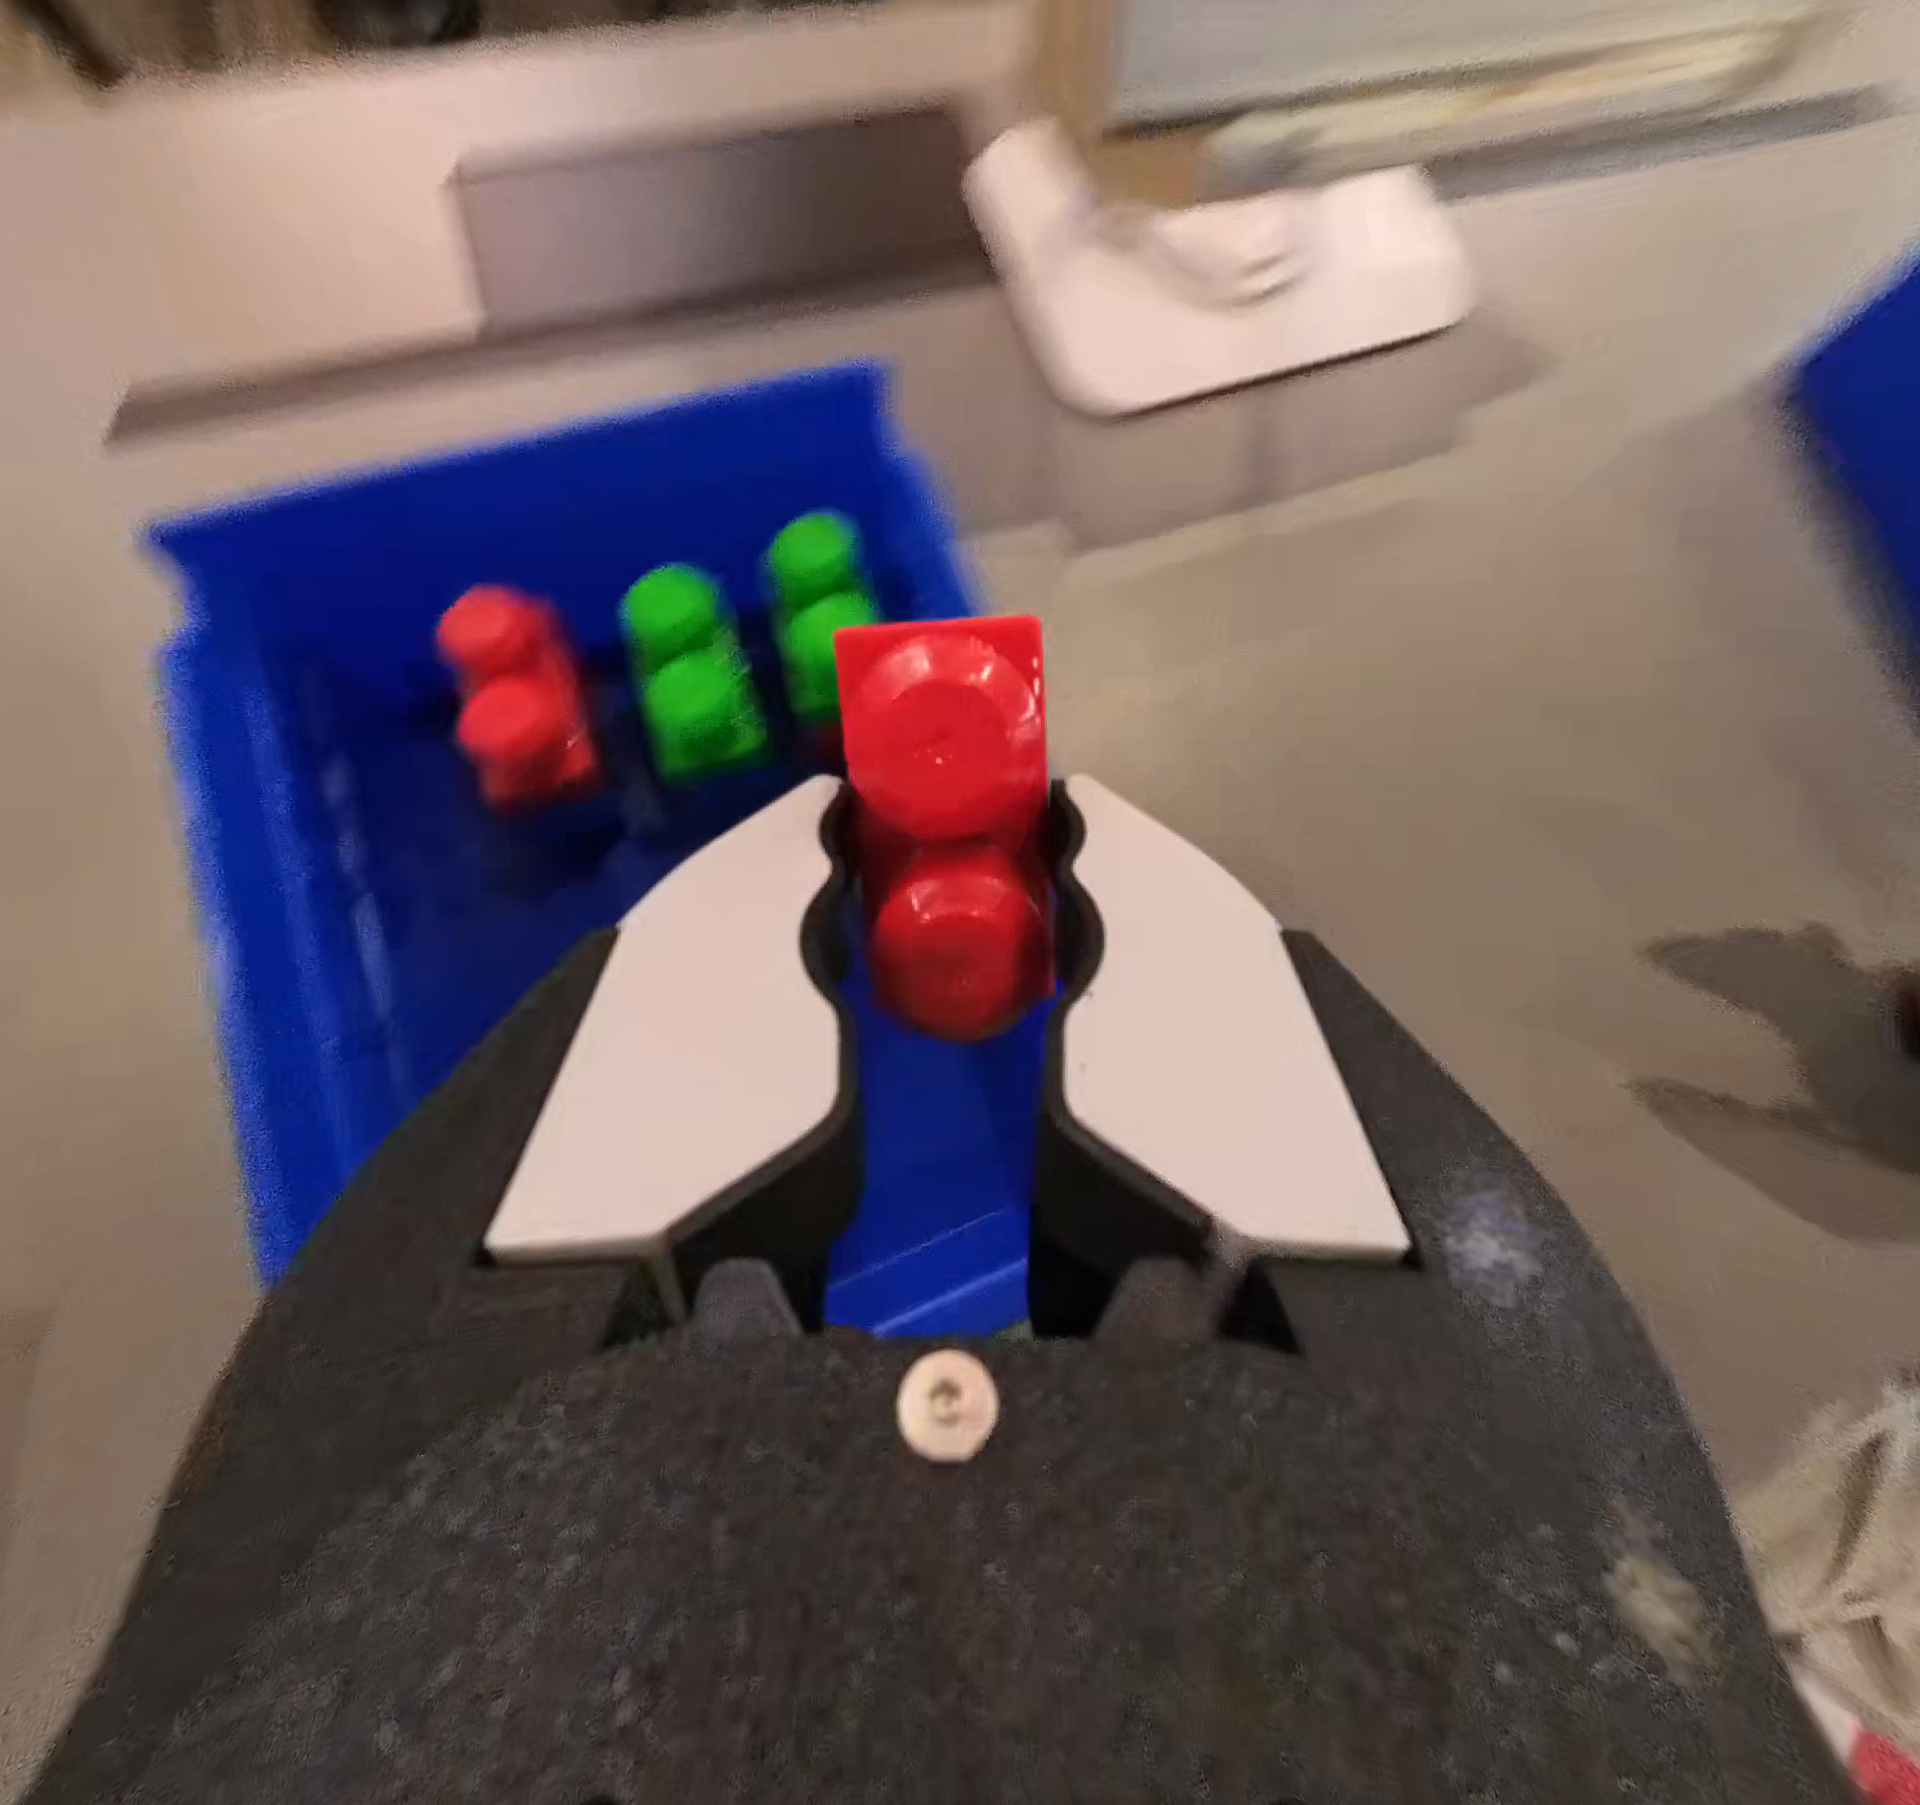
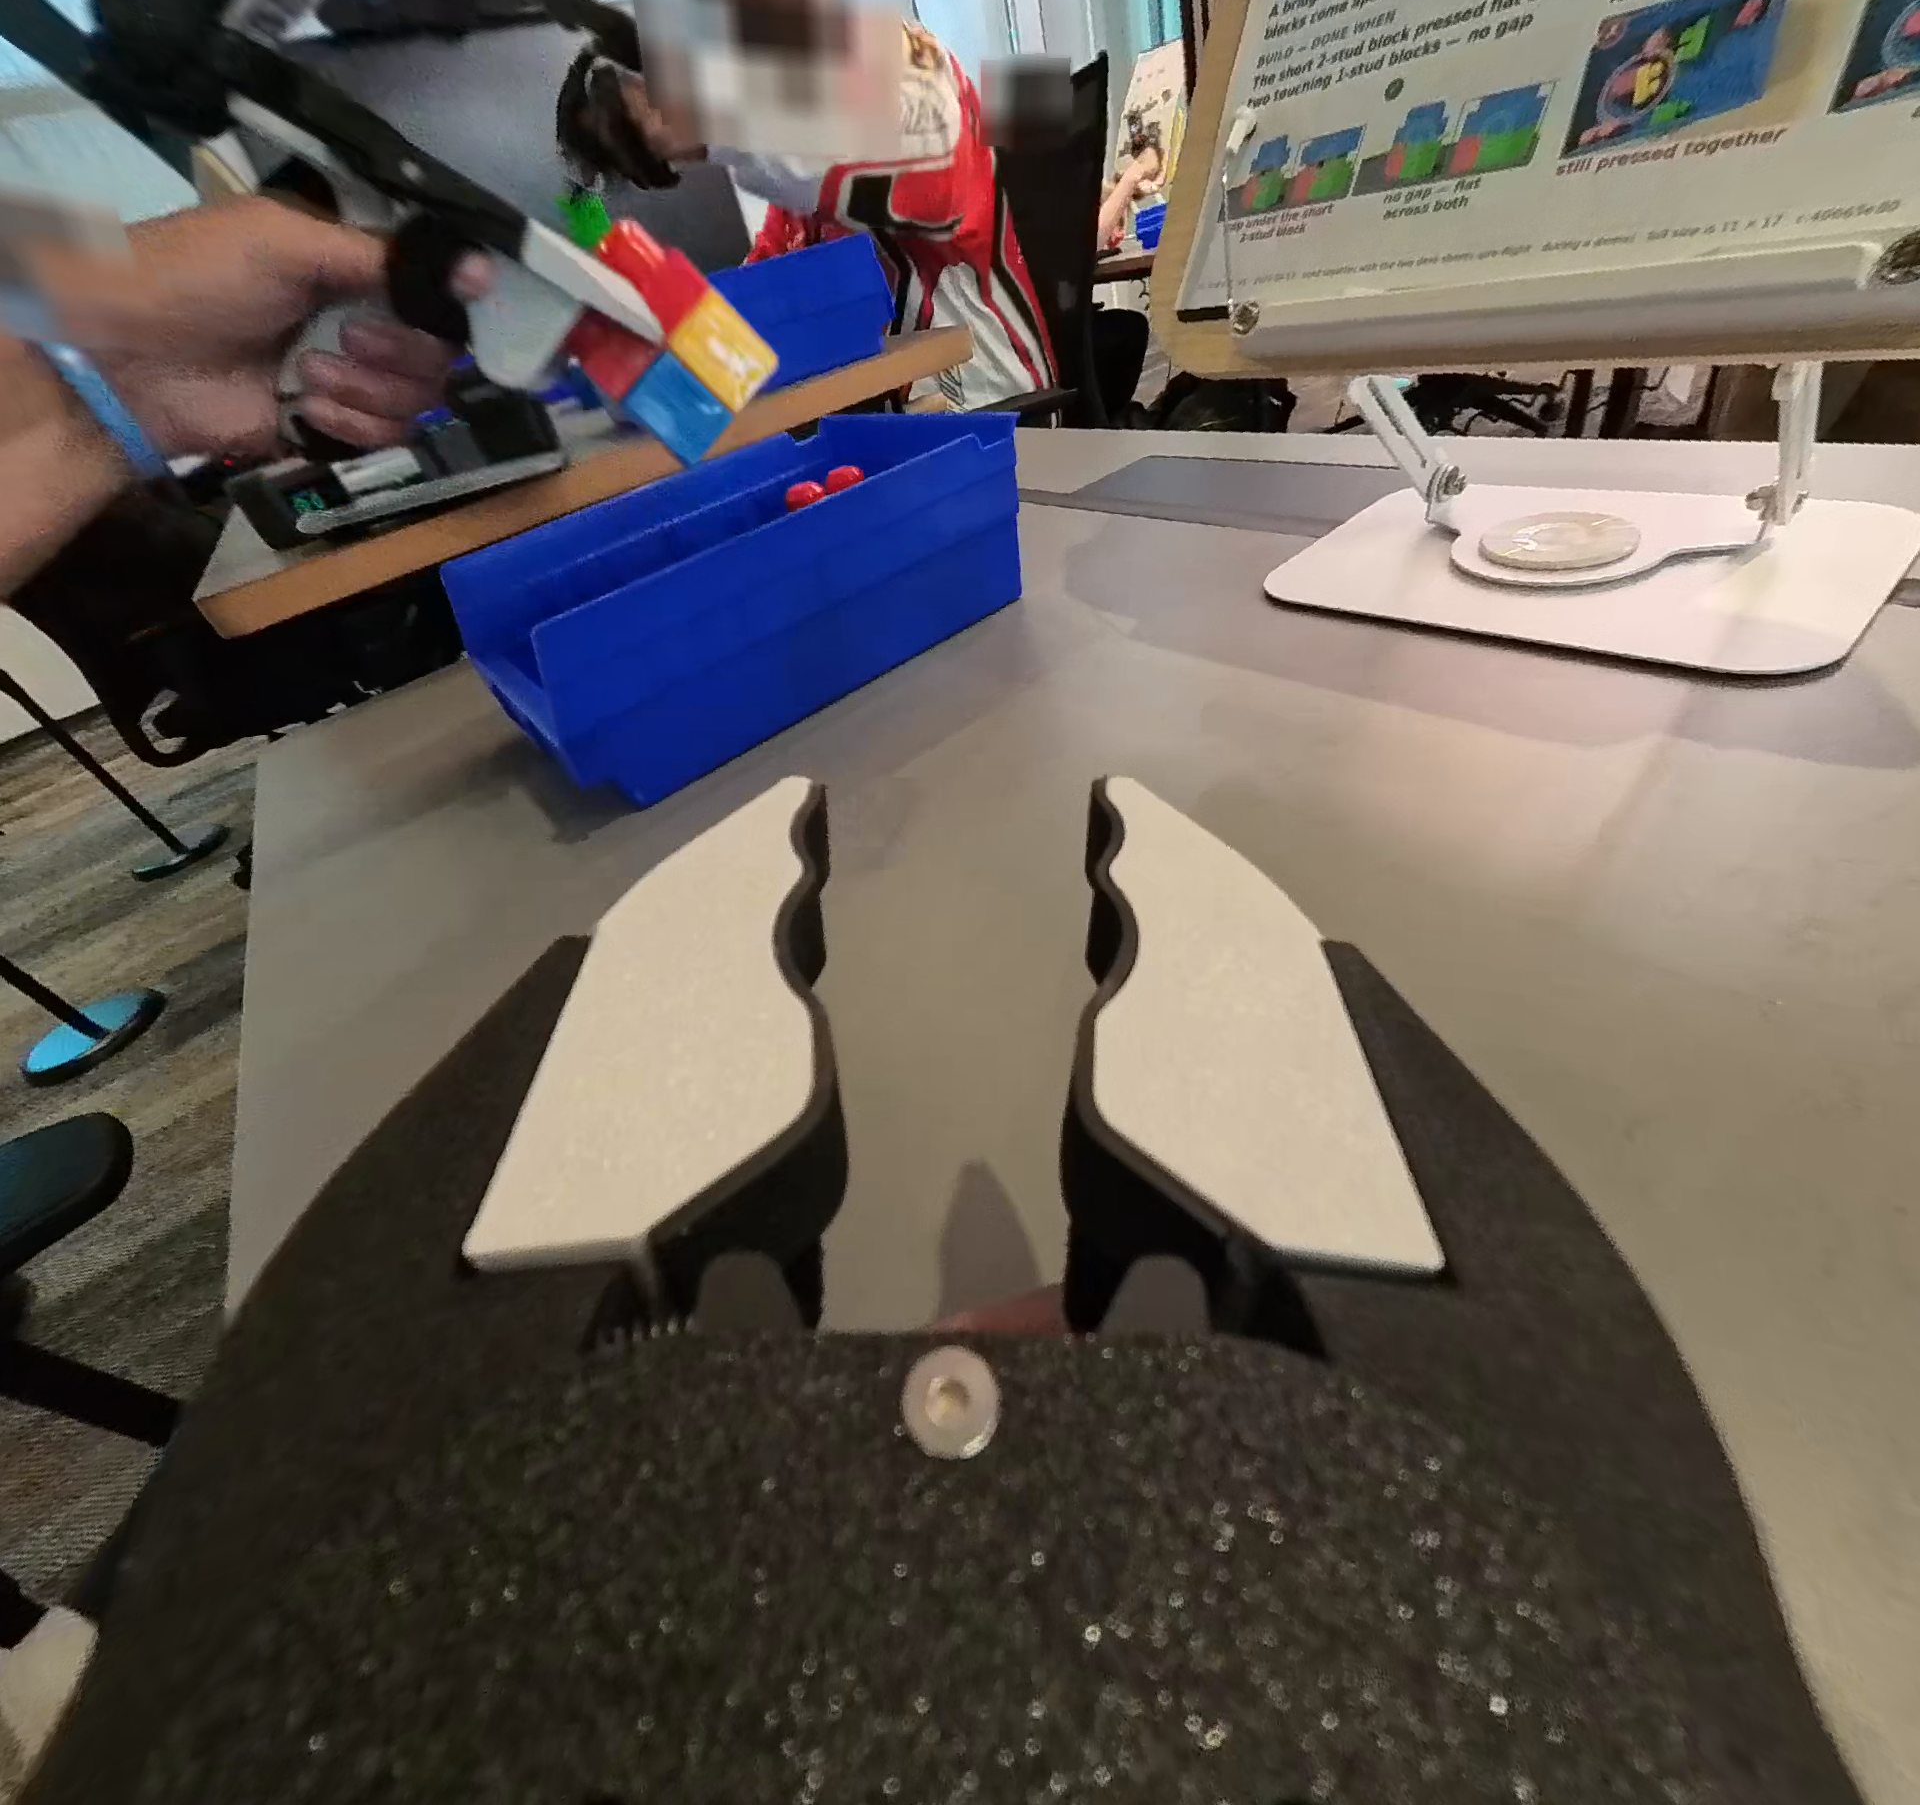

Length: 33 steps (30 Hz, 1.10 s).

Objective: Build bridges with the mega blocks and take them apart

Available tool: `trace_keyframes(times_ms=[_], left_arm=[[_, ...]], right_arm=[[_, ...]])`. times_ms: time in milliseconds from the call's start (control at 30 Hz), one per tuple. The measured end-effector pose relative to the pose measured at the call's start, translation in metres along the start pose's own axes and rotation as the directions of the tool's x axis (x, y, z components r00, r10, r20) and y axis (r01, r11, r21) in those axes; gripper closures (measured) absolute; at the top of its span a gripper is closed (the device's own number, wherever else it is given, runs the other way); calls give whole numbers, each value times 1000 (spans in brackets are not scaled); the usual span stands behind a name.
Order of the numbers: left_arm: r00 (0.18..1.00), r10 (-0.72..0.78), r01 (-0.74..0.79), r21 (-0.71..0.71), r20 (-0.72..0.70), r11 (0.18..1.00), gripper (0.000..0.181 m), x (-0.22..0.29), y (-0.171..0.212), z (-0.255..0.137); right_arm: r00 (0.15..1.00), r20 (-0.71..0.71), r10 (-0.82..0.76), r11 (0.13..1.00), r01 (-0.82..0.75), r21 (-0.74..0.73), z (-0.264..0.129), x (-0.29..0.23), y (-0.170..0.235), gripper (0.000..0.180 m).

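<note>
One red two-stud block [image 1: 951, 825] sits clamped in the left gripper [image 1: 948, 882] above the blue bin [image 1: 312, 820] — likely mid-fetch for a bridge — while the right gripper [image 2: 956, 882], jaws apart and empty, must next receive or brace it beside that bin.

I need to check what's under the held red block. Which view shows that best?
The right wrist view: the left tool holds the red block with yellow and blue blocks beneath. The left wrist view shows only its red studs from above.
</note>
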<state>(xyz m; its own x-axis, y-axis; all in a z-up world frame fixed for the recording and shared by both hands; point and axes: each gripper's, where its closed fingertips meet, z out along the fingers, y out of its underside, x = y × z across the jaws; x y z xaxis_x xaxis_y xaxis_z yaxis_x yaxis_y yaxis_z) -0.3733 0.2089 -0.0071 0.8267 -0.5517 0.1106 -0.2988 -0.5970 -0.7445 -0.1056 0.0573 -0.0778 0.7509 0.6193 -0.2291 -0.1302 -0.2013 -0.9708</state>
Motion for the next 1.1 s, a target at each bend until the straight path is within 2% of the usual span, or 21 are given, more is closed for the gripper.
trace_keyframes(times_ms=[133, 267, 400, 567, 700, 767, 933, 1000, 1033, 1100], left_arm=[[944, 124, -55, 224, -306, 973, 146, 90, -8, -22], [790, 243, -25, 366, -563, 930, 146, 168, 13, -20], [648, 300, 28, 416, -700, 909, 146, 219, 41, -4], [523, 337, 14, 403, -783, 915, 147, 252, 63, 11], [456, 392, -18, 432, -799, 902, 146, 268, 63, 7], [411, 406, -18, 438, -816, 899, 146, 275, 61, 3], [383, 395, -14, 422, -835, 906, 146, 284, 60, 13], [376, 395, -17, 419, -838, 908, 146, 285, 61, 16], [359, 392, -15, 415, -847, 910, 147, 286, 61, 15], [365, 399, -21, 421, -841, 907, 147, 287, 62, 17]], right_arm=[[999, 43, 9, 1000, -11, 26, -1, -6, -4, 132], [996, 93, -4, 999, -1, 51, -4, -14, -8, 132], [983, 182, 3, 997, -17, 76, -8, -25, -12, 133], [943, 328, 56, 985, -105, 134, -21, -37, -23, 132], [833, 535, 140, 963, -240, 121, -35, -54, -34, 124], [801, 574, 169, 955, -277, 105, -34, -54, -38, 120], [791, 586, 177, 958, -274, 81, -16, -57, -40, 116], [796, 579, 175, 963, -262, 68, -8, -59, -38, 122], [826, 545, 148, 968, -233, 91, -5, -54, -38, 144], [828, 547, 124, 977, -198, 79, -6, -53, -38, 145]])
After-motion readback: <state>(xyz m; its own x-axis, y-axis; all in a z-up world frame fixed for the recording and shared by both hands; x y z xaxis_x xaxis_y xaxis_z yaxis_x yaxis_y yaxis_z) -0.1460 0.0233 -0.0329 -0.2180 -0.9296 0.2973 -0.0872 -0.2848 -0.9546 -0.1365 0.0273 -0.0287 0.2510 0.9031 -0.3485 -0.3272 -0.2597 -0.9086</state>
